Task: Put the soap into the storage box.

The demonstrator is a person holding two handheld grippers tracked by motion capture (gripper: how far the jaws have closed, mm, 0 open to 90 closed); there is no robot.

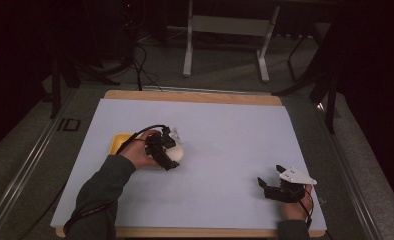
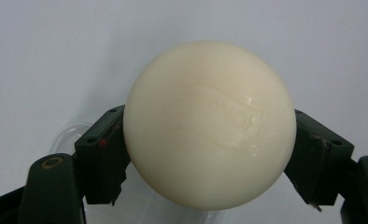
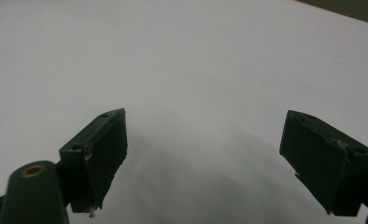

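Soap [image 2: 209, 123] in left claw [image 2: 209, 154], white sheet [image 1: 225, 135]

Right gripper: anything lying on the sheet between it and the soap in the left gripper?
No. In the high view, bare white sheet runs from the right gripper to the soap, clamped in the left gripper.

A large pale lavender-white sheet [image 1: 220, 150] covers most of a light wooden tabletop [image 1: 195, 96], whose bare edge shows along the far side and the near side. The table stands on a grey carpeted floor [image 1: 225, 75]. Beyond the far edge, a white metal stand with two legs and a crossbar [image 1: 230, 30] rises from the floor. Black cables [image 1: 141, 62] trail across the floor at the far left. A dark slanted frame leg [image 1: 330, 95] stands at the far right, near the table's corner.
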